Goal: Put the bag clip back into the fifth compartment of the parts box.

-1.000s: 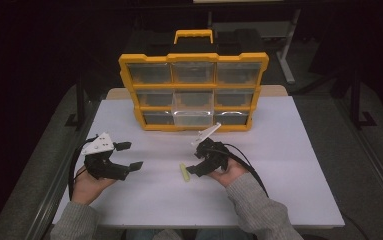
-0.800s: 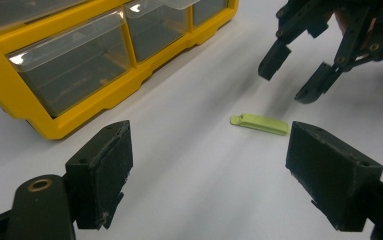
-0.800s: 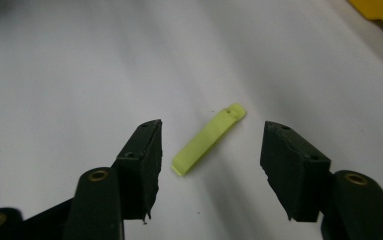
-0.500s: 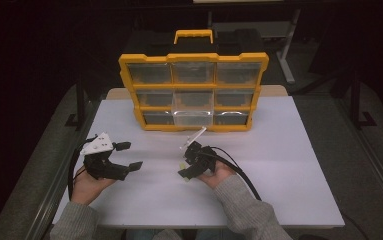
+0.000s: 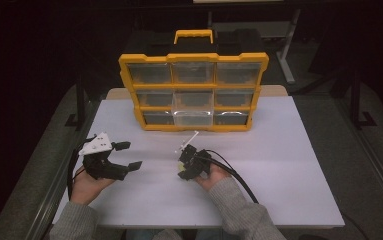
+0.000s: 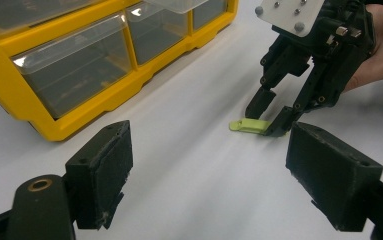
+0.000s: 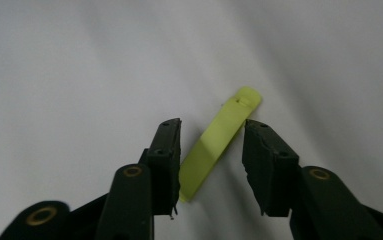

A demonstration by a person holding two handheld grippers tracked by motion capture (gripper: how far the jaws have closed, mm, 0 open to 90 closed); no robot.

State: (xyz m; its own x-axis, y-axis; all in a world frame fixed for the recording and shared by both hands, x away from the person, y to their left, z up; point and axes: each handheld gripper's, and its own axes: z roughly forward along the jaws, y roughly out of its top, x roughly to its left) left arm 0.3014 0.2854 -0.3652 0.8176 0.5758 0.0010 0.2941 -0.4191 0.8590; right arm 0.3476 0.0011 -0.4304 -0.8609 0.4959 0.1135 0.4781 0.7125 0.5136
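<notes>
White tabletop (image 5: 289, 165) is seen under dim light, with dark floor around it. A yellow organiser (image 5: 194, 92) with clear drawers stands upright at the far edge, a handle on its top; its lower middle drawer (image 5: 193, 118) is pulled forward a little.

The right gripper (image 5: 183, 169) is held in the person's right hand (image 5: 211, 175), tipped down toward the table, with its cable (image 5: 239, 177) trailing back beside the sleeve. In the right gripper view its jaws are seen parted, and a flat yellow-green strip (image 7: 219, 140) is lying on the white surface between them, running out ahead past the tips to a rounded end. A gap is visible between the strip and the jaw on the right of that view; the jaw on the left stands just beside or over the strip's edge, and contact there cannot be told. In the left gripper view the same strip (image 6: 249, 125) is seen flat on the table beneath the right gripper's (image 6: 274, 117) tips, one end poking out beyond them.

The left gripper (image 5: 129, 156) is held low in the left hand (image 5: 86, 182), well apart from the right one, its jaws spread wide with nothing between them. The organiser lies ahead of it and to one side.
</notes>
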